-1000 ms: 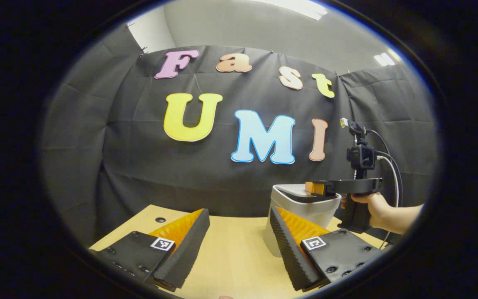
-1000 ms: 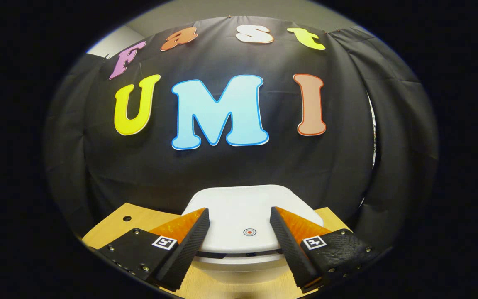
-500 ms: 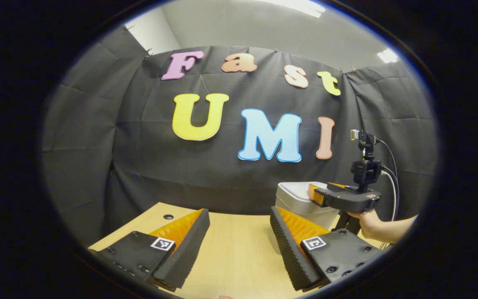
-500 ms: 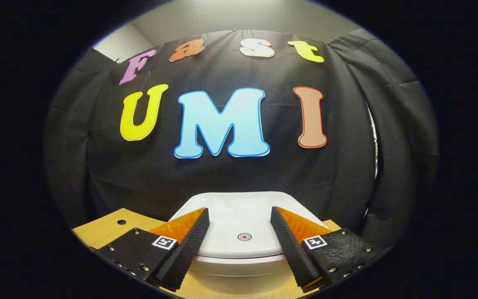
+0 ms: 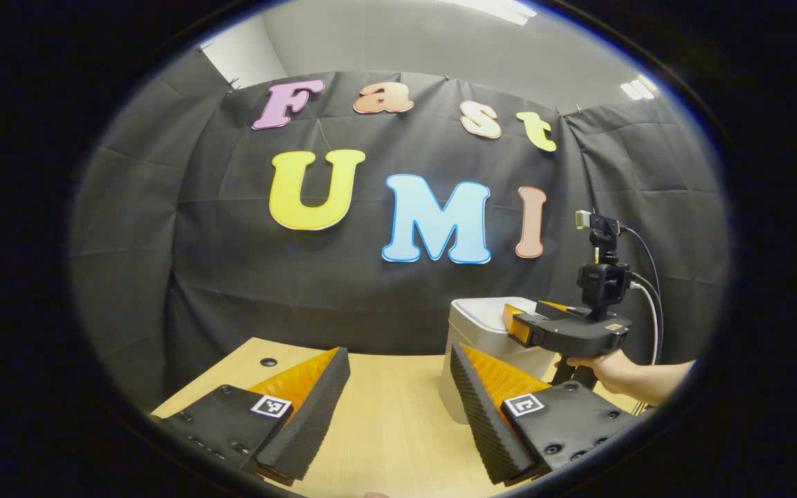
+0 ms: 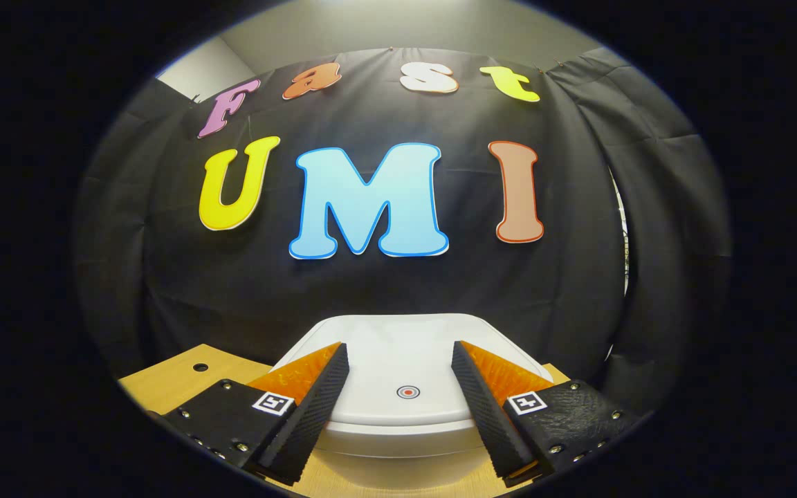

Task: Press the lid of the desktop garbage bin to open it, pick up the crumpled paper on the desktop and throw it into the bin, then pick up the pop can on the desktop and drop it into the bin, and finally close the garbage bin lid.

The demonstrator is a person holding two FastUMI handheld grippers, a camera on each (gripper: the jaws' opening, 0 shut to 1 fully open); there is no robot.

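Here, one bin, lid down, two tongs, right above it

Even overhead light, ceiling fixture glaring in left gripper view. Sharp centre, strong fisheye bending at edges; soft shadows on counter.

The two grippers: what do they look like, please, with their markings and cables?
The left gripper and the right gripper each have two wedge-shaped fingers with ribbed inner faces, on flat black plates with small screws. Each plate carries a small square black-and-white marker. In the left gripper view, the right gripper has a black body with a small camera on a post, from which cables hang.
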